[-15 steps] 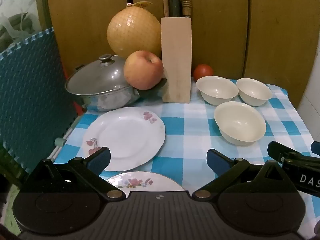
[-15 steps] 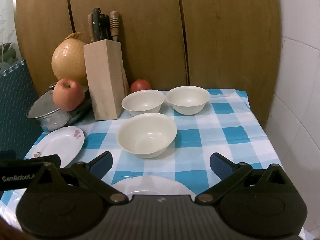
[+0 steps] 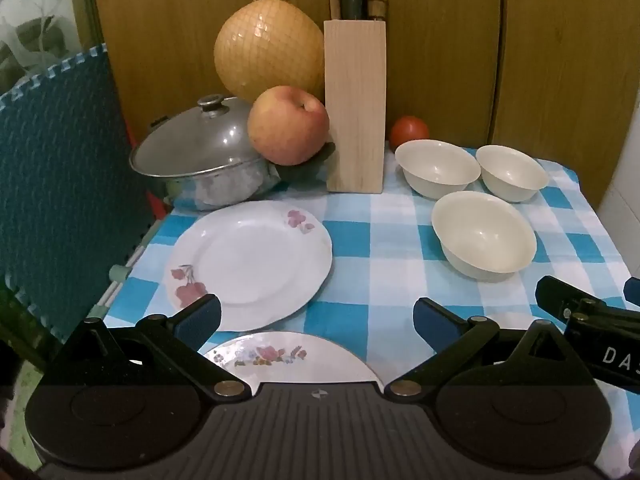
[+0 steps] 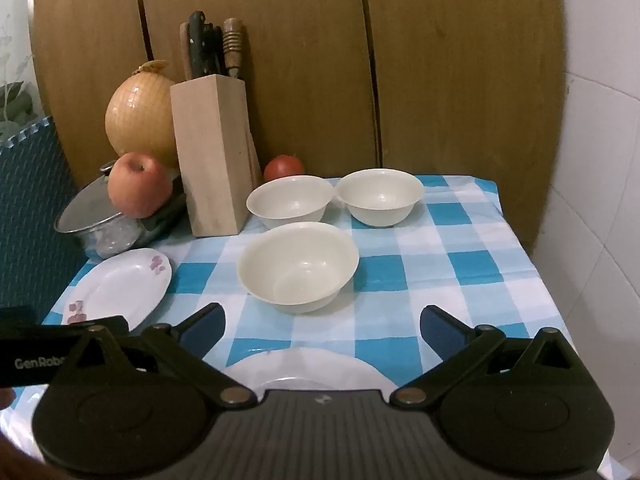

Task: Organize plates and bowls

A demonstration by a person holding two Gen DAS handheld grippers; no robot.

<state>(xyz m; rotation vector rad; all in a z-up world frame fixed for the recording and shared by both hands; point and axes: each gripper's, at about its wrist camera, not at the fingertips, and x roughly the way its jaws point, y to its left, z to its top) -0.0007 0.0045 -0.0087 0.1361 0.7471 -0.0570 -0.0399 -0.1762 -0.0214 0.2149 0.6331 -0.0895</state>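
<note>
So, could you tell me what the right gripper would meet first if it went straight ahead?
Probably the near white plate, just under the open right gripper; a flatter path would reach the nearest bowl.

Checked cloth carries lidded pot, apple (resting against it), netted melon, knife block, tomato.

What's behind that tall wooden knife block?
A red tomato peeks out behind the knife block, against the wooden panel. Its left part is hidden by the block; anything else behind there is covered.
</note>
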